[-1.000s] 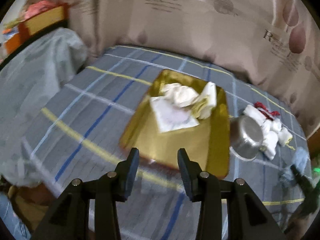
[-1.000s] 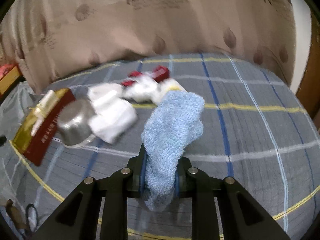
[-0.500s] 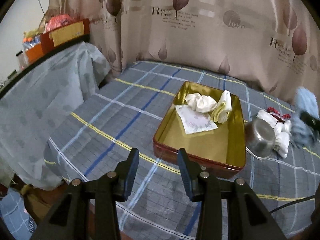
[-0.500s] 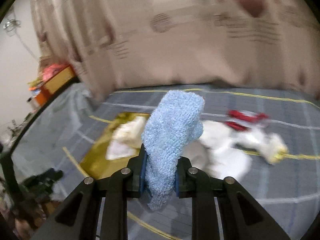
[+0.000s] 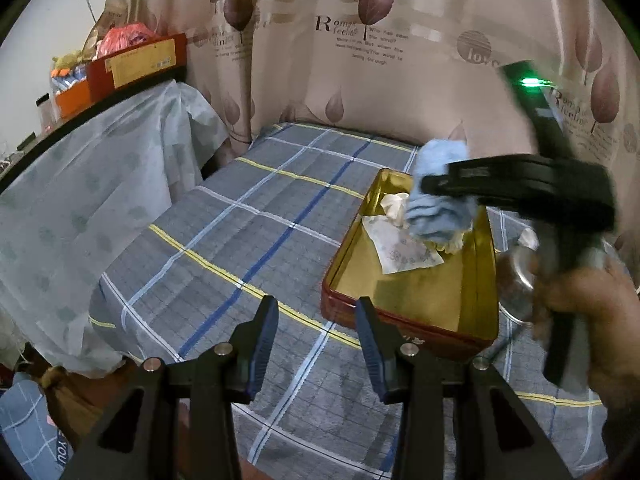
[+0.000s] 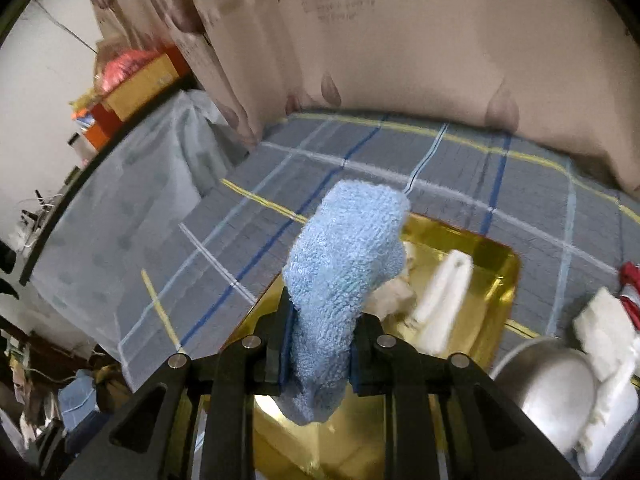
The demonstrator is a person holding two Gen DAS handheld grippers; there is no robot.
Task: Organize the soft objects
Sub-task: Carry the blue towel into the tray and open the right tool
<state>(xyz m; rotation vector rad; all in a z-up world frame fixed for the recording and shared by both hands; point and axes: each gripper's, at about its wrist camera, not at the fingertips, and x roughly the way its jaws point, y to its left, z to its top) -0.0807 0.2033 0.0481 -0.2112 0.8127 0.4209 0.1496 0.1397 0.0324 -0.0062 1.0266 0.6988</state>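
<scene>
Gripping a fluffy light-blue sock (image 6: pixel 344 276), the right gripper (image 6: pixel 320 354) has its jaws clenched around the sock's lower part, so the rest stands up between the fingers and a short end hangs below them. The gripper is held above the near end of a gold-lined tin tray (image 6: pixel 506 264) with a red outer wall, which sits on a bed covered by a grey plaid sheet (image 6: pixel 360 152) with blue, white and yellow lines.

From the left wrist view, the same blue sock (image 5: pixel 438 196) hangs over the far part of the tray (image 5: pixel 412 336), with a person's hand (image 5: pixel 588 320) on the right gripper's handle at the right edge.

Inside the tray lie a crumpled cream cloth (image 5: pixel 394 206), a flat white printed cloth (image 5: pixel 402 250) and a folded white piece (image 6: pixel 444 296).

Just beside the tray's right wall is a small steel bowl (image 6: pixel 556 392), tipped on its side, and touching it are white socks (image 6: pixel 608 332) with a bit of red fabric (image 6: pixel 632 280) behind them.

The left gripper (image 5: pixel 316 344) hovers over the sheet beside the tray's near left corner, its jaws released and parted with nothing between them.

A patterned beige curtain (image 5: pixel 360 60) hangs behind the bed.
</scene>
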